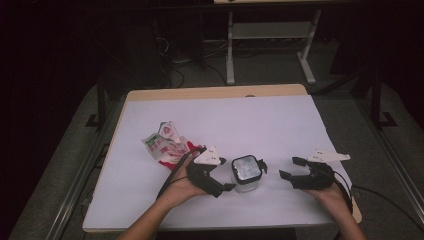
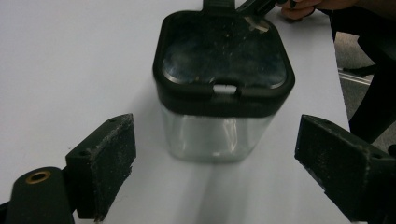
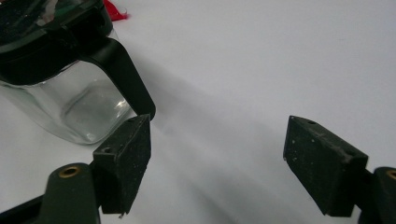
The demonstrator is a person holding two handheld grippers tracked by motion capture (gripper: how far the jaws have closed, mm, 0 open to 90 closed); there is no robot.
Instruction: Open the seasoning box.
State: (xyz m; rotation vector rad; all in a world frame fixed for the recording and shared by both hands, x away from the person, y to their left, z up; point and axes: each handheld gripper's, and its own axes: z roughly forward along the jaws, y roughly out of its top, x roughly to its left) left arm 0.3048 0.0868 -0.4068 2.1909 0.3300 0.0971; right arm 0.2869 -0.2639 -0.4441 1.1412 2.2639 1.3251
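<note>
Jaws wide, both grippers, nothing held | jar [image 1: 246, 173] between left gripper [image 1: 216, 176] and right gripper [image 1: 290, 169]

Wooden-edged table [image 1: 150, 94] covered by a white sheet [image 1: 240, 120]. Standing on the sheet: one clear glass jar [image 1: 246, 172] with black lid. Lying left of it: crumpled red-and-white packet [image 1: 165, 145].

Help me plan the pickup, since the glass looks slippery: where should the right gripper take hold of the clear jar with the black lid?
Probably by the black handle that slopes down the jar on the side facing the right gripper. It is narrow, matte and nearest those open jaws. Come in level from that side, one pad on each flank.
</note>
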